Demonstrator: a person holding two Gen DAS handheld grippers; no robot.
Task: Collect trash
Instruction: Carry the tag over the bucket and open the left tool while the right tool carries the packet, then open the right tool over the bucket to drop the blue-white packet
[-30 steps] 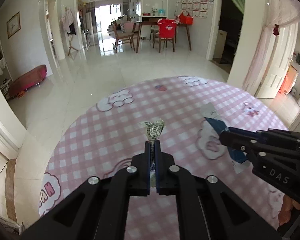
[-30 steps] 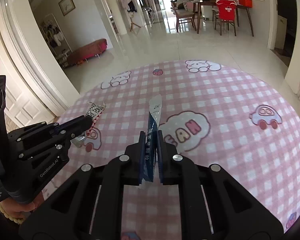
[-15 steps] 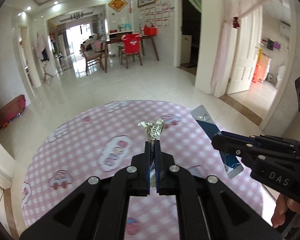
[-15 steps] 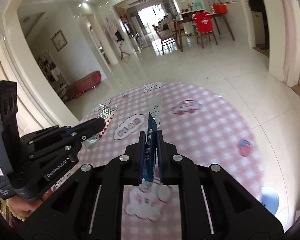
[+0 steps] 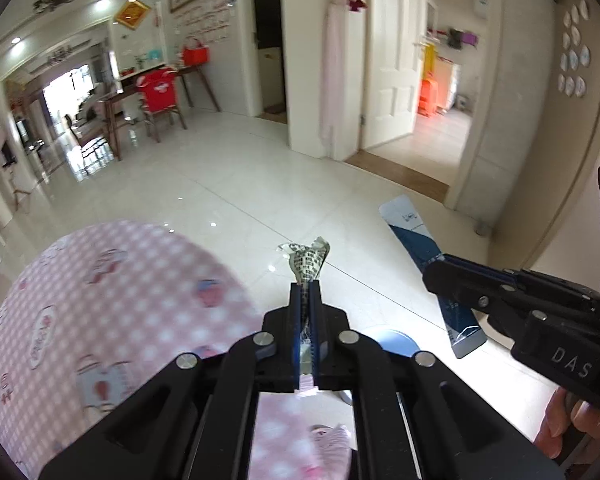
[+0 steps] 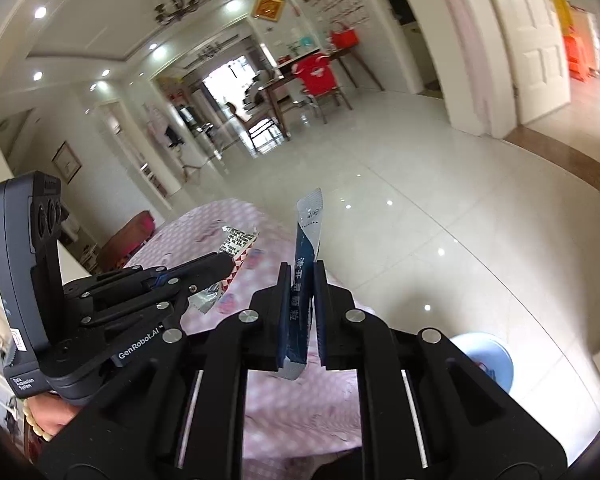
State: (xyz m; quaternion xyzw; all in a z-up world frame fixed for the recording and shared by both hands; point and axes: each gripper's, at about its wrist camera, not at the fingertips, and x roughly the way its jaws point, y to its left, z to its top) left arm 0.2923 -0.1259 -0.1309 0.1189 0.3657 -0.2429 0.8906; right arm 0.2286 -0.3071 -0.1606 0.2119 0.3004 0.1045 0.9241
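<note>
My left gripper (image 5: 309, 288) is shut on a crumpled printed wrapper (image 5: 309, 260) that sticks up between its fingers; it also shows in the right wrist view (image 6: 236, 245). My right gripper (image 6: 302, 268) is shut on a long blue and white sachet (image 6: 306, 240), seen from the left wrist view (image 5: 416, 236) too. Both grippers are raised past the edge of the round table with the pink checked cloth (image 5: 100, 300), over the white tiled floor. A light blue round bin (image 6: 486, 358) stands on the floor below, partly hidden by the gripper in the left wrist view (image 5: 392, 342).
The table cloth (image 6: 220, 248) lies left and below. White glossy floor (image 5: 260, 184) spreads ahead. A doorway with an open white door (image 5: 392, 60) and a wall corner are at the right. A dining table with red-covered chairs (image 5: 156, 92) stands far back.
Both grippers have swung right and tilted up, off the table toward the floor on the right, still holding their trash. The blue bin has come into view below.
</note>
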